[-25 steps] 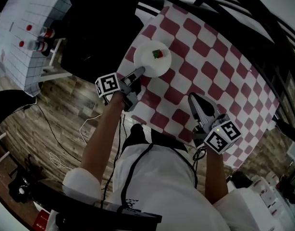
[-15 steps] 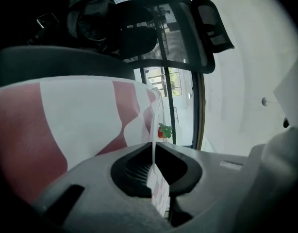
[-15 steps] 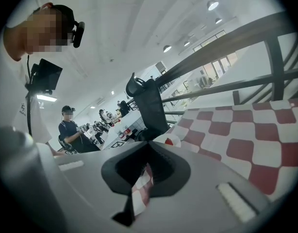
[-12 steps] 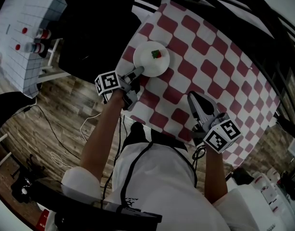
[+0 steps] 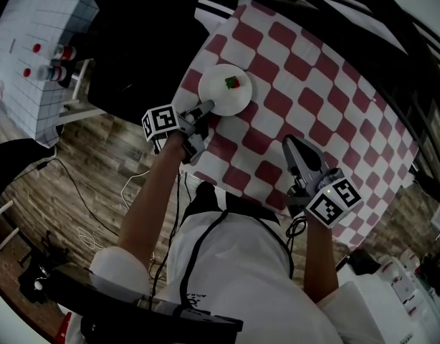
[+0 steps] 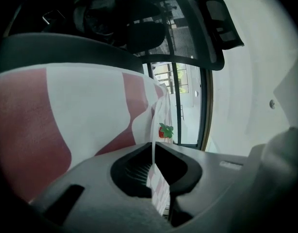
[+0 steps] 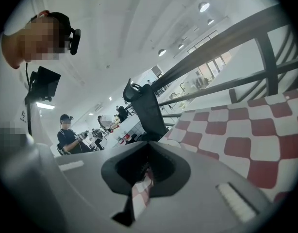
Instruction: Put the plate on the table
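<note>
One big table (image 5: 335, 84) with a red and white checked cloth fills the top right of the head view. The white plate (image 5: 218, 97) sits by the table's near left corner, close to the left edge. It looks a little smaller and lower than it did a second ago, and it has hardly moved in the last half second. So I think it has come down onto the cloth and now rests there, or very nearly. The left gripper (image 5: 208, 107) reaches in over that corner, and its jaws are squeezed tight on the plate's near rim. The thin white rim shows between them in the left gripper view. The right gripper (image 5: 290, 143) hangs over the near edge of the table, well apart from the plate, with its jaws pressed together on nothing. A tiny red and green toy (image 5: 233, 83), like a strawberry, lies on the plate. What is left, I think, is to let go of the rim
</note>
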Motion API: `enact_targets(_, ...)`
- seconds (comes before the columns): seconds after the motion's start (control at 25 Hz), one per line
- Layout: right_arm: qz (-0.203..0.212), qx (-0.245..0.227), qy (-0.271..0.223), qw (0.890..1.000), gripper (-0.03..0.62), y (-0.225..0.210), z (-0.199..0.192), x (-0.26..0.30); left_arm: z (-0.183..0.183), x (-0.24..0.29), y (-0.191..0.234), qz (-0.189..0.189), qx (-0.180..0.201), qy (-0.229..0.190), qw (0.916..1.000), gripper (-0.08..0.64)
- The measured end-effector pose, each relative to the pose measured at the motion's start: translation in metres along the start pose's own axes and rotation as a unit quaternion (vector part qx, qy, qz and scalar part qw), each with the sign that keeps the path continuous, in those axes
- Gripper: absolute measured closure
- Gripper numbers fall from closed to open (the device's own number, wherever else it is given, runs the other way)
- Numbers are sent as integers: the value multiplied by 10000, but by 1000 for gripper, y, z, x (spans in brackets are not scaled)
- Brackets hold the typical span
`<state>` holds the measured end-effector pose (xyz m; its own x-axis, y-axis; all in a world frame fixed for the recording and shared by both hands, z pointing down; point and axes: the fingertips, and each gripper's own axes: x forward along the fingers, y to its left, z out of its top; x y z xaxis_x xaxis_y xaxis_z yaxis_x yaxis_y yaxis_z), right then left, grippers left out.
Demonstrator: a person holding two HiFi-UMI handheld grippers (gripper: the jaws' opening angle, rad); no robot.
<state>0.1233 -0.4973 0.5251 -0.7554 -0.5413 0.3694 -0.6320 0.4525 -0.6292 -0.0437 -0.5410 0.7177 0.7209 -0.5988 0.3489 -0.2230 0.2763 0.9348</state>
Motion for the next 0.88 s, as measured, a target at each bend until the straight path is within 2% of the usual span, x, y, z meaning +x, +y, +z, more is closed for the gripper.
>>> enact_targets(0.48,-5,0,-79,10000,584,-1,2,-7,7,1,4,321,-130,-123,9993,529)
enact_targets(0.72,-27,16,-154,9999,584,-2,5,-14,8,0,1,379,-134,-193,9990,431)
enact_targets(0.88,-25,-3,-226,9997,584,0,7,-17,10,-4,1,428,-138,-275,9986,402)
